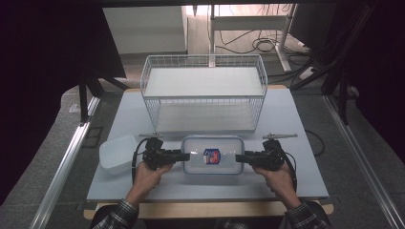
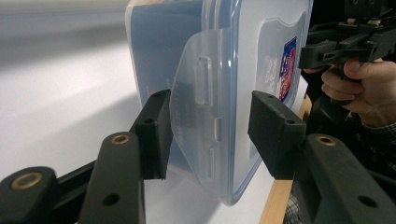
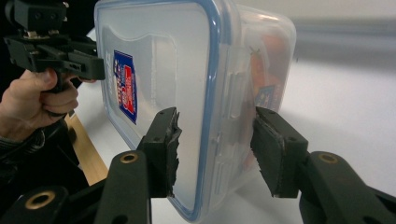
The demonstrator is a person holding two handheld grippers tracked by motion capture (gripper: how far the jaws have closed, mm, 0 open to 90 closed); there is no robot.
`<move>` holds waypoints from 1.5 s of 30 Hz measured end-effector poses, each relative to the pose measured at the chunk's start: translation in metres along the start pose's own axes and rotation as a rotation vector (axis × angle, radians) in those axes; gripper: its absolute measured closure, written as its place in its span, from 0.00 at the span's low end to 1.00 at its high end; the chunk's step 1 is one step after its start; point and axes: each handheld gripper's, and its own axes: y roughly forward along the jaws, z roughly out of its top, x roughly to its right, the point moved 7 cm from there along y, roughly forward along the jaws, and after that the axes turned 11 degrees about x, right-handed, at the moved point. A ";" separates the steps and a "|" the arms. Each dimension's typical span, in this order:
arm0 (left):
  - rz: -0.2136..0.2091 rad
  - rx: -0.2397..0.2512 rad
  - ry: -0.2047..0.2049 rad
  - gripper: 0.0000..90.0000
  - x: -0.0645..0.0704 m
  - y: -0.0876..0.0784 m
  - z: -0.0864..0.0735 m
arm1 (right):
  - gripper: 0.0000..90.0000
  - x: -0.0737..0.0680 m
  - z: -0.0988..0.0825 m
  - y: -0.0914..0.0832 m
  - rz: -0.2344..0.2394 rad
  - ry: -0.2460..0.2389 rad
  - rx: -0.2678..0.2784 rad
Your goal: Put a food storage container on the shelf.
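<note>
A clear plastic container (image 1: 212, 155) with a blue-rimmed lid and a red-and-blue label lies flat on the table, near its front. My left gripper (image 1: 184, 156) is at its left end and my right gripper (image 1: 239, 158) at its right end. In the left gripper view the left gripper (image 2: 212, 130) is open, its jaws on either side of the container's side latch flap (image 2: 196, 93). In the right gripper view the right gripper (image 3: 217, 149) is open too, straddling the container (image 3: 196, 84) at its other latch end, with a narrow gap beside the lid.
A white wire basket (image 1: 205, 93) stands behind the container at the back of the table (image 1: 286, 114). To the left of my left hand lies a white rectangular tub (image 1: 117, 152). The table's wooden front edge (image 1: 210, 209) is just below the person's hands.
</note>
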 end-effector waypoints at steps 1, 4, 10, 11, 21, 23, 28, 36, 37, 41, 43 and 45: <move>0.000 0.000 0.000 0.56 0.000 0.000 0.000 | 0.58 -0.001 0.003 -0.001 0.003 -0.012 0.014; 0.003 0.021 0.040 0.56 0.006 -0.003 0.008 | 0.58 -0.004 0.011 -0.004 0.008 -0.038 0.041; 0.017 0.041 0.081 0.56 0.012 -0.010 0.022 | 0.58 -0.011 0.025 -0.006 0.023 -0.078 0.054; 0.019 0.043 0.084 0.56 0.013 -0.011 0.025 | 0.58 -0.012 0.027 -0.005 0.026 -0.083 0.055; 0.031 0.084 0.123 0.56 0.021 -0.020 0.058 | 0.58 -0.022 0.061 -0.005 0.040 -0.145 0.082; 0.035 0.086 0.130 0.56 0.023 -0.022 0.062 | 0.58 -0.025 0.070 -0.006 0.045 -0.152 0.085; 0.055 0.101 0.156 0.56 0.028 -0.029 0.085 | 0.58 -0.028 0.089 -0.004 0.059 -0.152 0.090; 0.057 0.120 0.159 0.56 0.029 -0.036 0.111 | 0.58 -0.036 0.117 -0.001 0.062 -0.174 0.110; 0.057 0.123 0.158 0.56 0.029 -0.037 0.114 | 0.58 -0.037 0.119 -0.001 0.064 -0.175 0.111; 0.060 0.131 0.155 0.56 0.028 -0.039 0.125 | 0.58 -0.039 0.132 0.002 0.066 -0.175 0.119; 0.059 0.130 0.154 0.56 0.028 -0.040 0.132 | 0.58 -0.040 0.138 0.003 0.065 -0.173 0.124; 0.058 0.130 0.154 0.56 0.028 -0.040 0.135 | 0.58 -0.040 0.144 0.004 0.066 -0.177 0.127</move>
